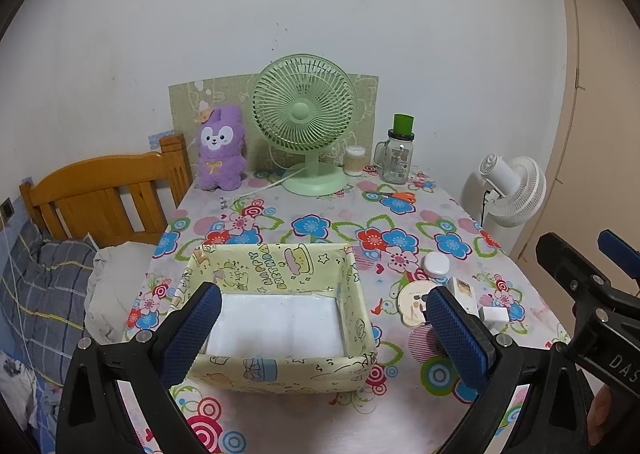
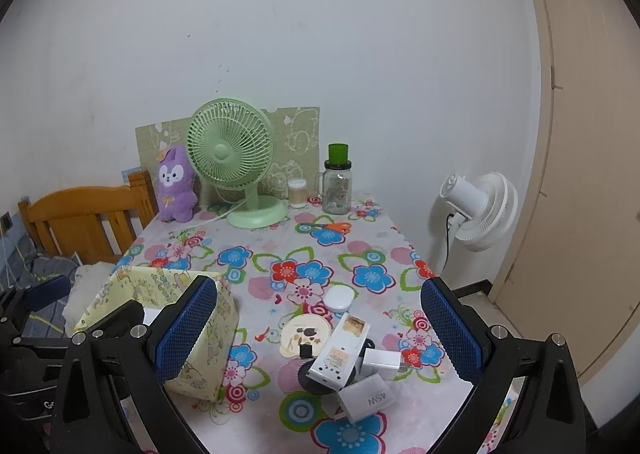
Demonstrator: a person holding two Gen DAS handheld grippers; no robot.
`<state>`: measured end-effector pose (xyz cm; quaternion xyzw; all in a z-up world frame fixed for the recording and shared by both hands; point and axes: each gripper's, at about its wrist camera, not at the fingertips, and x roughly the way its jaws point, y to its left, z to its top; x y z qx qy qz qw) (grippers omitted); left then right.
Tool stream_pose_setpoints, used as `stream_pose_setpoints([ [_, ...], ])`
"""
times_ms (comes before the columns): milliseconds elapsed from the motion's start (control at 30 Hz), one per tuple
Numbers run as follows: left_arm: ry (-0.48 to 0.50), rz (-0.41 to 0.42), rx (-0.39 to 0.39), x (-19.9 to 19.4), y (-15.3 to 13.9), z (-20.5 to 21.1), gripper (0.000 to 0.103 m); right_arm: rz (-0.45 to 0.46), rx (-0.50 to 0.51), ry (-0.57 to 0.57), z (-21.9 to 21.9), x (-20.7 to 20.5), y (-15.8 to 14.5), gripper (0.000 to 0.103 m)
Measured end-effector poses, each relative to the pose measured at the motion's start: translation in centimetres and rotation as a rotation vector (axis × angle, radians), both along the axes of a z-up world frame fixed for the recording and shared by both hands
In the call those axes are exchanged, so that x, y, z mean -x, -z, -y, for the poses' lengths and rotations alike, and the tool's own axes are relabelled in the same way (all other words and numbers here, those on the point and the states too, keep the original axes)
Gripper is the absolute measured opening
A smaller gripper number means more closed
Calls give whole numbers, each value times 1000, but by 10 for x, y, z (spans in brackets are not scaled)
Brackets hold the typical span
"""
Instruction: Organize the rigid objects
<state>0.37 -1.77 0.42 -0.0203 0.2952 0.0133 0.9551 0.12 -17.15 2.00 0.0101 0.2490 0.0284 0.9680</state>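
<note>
Task at its outset. The yellow paper box point(image 1: 280, 318) lies near left on the floral tablecloth point(image 1: 320, 222), holding only a white liner. A cluster to its right awaits sorting: white oblong box point(image 2: 340, 350), 45W charger point(image 2: 370, 398), smaller white charger point(image 2: 382, 363), round white lid point(image 2: 339, 299), round card point(image 2: 306, 334). The oblong box's long axis runs near-left to far-right. The left gripper point(image 1: 320, 326) and right gripper point(image 2: 320, 330) hover with jaws spread, grasping nothing.

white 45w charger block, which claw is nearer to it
Right. The right claw hovers open just above the white 45W charger block; the left claw sits over the yellow patterned box.
</note>
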Motion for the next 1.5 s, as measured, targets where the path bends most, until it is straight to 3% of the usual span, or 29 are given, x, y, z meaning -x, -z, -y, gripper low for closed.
stream_pose_setpoints([
  [633, 34, -32, -9, -18, 10, 19, 97, -57, -42, 29, 18, -14, 20, 103],
  [933, 71, -56, -35, -35, 29, 49, 95, -93, -21, 43, 38, -29, 38, 100],
  [1500, 178, -180, -48, -78, 77, 119, 93, -207, 15, 108, 82, -64, 88, 93],
])
